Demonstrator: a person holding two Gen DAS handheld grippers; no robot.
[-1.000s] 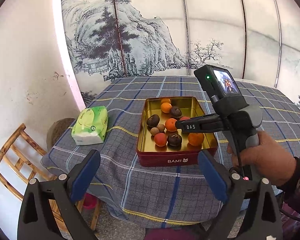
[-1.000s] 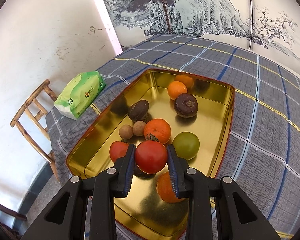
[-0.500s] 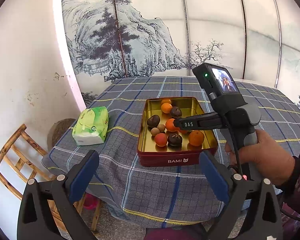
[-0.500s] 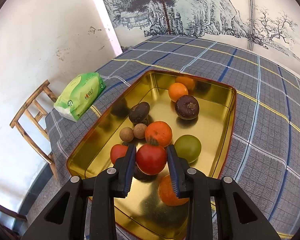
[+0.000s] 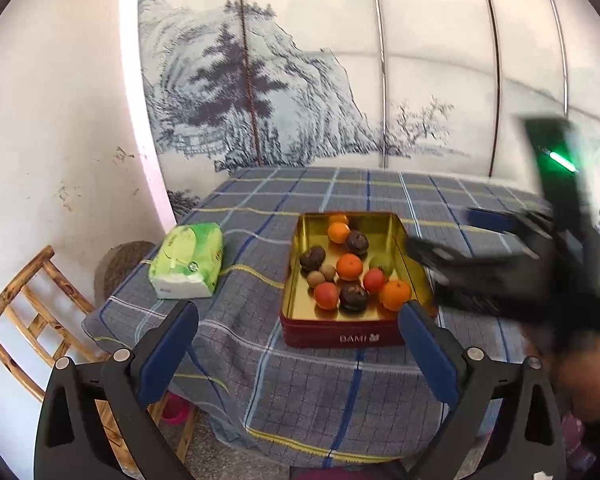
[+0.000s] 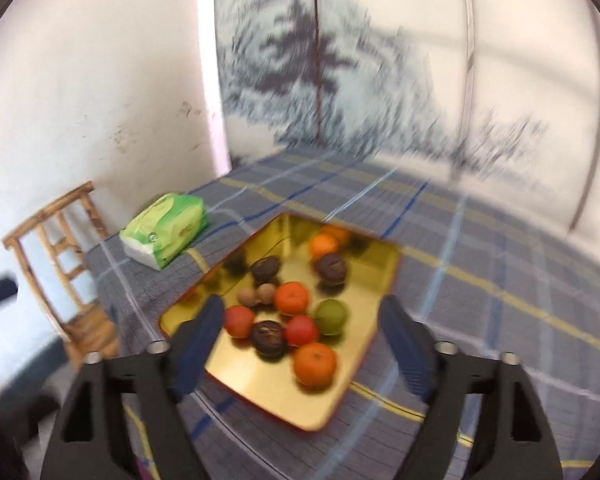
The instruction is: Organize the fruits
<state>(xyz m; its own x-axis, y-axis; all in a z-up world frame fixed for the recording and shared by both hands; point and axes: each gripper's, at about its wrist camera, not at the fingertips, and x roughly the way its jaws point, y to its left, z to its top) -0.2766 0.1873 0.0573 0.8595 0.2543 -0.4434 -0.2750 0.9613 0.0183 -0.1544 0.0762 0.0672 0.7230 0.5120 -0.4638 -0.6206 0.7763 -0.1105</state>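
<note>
A red tin with a gold inside (image 5: 340, 338) (image 6: 256, 380) stands on the plaid table and holds several fruits. Among them are oranges (image 6: 315, 364), dark brown fruits (image 6: 269, 338), a green fruit (image 6: 331, 316) and two red tomatoes. My right gripper (image 6: 302, 340) is blurred, its jaws are opening wide, and nothing is gripped between them. A red tomato (image 6: 301, 330) (image 5: 374, 280) lies free in the tin below and ahead of it. In the left wrist view the right gripper (image 5: 440, 230) hangs blurred off the tin's right side. My left gripper (image 5: 300, 344) stands open before the tin, empty.
A green tissue pack (image 5: 186, 258) (image 6: 164, 230) lies on the cloth left of the tin. A wooden chair (image 5: 20, 320) (image 6: 60, 248) stands by the white wall at the left. A painted screen closes the back. The person's hand (image 5: 584, 376) holds the right gripper.
The right gripper opened and let go of the red tomato, which now lies in the tin. It pulled back, up and to the right. The left gripper hardly moved.
</note>
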